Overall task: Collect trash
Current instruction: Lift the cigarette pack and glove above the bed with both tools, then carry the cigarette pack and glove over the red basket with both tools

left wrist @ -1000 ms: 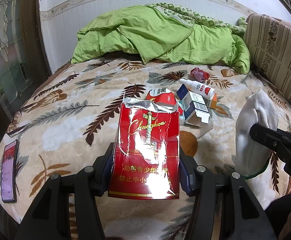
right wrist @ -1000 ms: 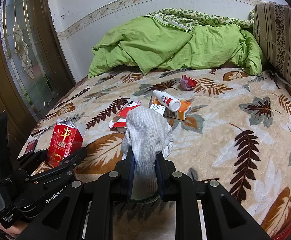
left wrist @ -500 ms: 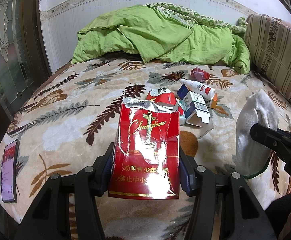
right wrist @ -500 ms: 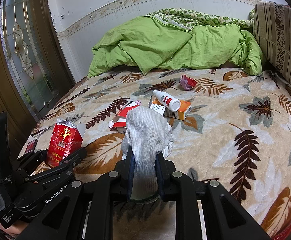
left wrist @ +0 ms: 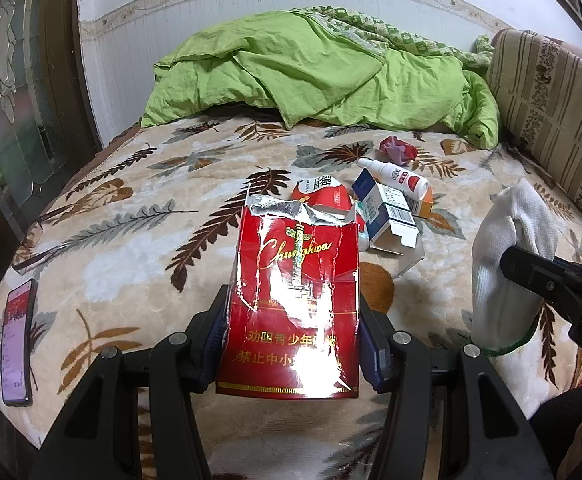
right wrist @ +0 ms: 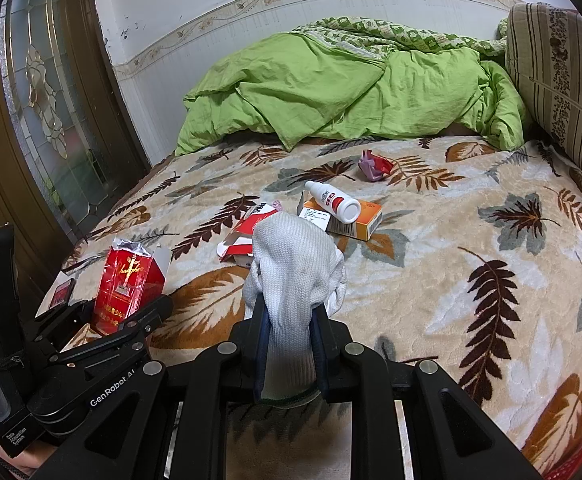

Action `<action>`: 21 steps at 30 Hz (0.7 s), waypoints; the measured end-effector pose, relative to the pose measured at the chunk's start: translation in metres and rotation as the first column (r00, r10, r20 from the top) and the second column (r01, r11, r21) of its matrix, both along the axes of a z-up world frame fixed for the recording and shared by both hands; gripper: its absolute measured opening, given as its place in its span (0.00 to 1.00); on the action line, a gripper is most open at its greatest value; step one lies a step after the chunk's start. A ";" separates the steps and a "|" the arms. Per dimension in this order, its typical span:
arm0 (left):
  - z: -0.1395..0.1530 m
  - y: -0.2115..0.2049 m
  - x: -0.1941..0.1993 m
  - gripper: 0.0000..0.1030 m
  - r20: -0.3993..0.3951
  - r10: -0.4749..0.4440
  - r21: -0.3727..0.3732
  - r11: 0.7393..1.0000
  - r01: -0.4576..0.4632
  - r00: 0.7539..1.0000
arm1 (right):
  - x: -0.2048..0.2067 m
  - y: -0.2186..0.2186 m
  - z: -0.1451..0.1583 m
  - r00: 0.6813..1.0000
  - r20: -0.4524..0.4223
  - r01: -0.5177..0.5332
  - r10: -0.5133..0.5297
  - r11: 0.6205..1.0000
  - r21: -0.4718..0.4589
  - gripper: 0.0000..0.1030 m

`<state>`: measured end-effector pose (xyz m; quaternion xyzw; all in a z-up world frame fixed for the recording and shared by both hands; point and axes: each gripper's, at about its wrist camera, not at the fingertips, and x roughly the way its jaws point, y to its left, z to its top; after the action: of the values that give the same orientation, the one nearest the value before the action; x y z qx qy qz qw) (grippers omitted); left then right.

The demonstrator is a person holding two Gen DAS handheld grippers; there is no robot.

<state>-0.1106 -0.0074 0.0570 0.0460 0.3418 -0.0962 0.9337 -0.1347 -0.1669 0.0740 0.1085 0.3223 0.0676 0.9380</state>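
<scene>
Our left tool (left wrist: 291, 344) clamps the torn red cigarette pack (left wrist: 295, 300), our right tool (right wrist: 289, 344) pinches a white glove (right wrist: 291, 276), both above the bed (right wrist: 451, 280). The pack's thin foil-lined walls could buckle and slip out.

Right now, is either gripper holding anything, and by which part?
Left gripper clamps the red cigarette pack by its lower sides. Right gripper pinches the white glove just above its cuff.

Red pack (left wrist: 293, 300); white glove (right wrist: 291, 272)
</scene>
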 end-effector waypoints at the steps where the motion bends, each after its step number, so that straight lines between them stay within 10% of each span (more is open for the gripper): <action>1: 0.001 0.000 0.000 0.52 -0.001 -0.004 -0.004 1.000 0.004 1.000 | -0.001 -0.002 0.000 1.000 0.002 0.004 -0.004 1.000 0.006 0.19; 13: 0.026 -0.033 -0.035 0.52 0.024 -0.263 -0.062 0.963 0.264 0.965 | -0.066 -0.067 0.027 0.992 -0.017 0.130 -0.129 0.984 0.124 0.19; 21: 0.056 -0.114 -0.083 0.52 0.001 -0.566 -0.130 0.817 0.562 0.824 | -0.161 -0.144 0.045 0.946 -0.042 0.325 -0.323 0.936 0.134 0.19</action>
<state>-0.1936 -0.1215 0.1128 0.0848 0.3235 -0.3903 0.8578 -0.2960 -0.3114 0.1187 0.2260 0.3036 -0.0664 0.9232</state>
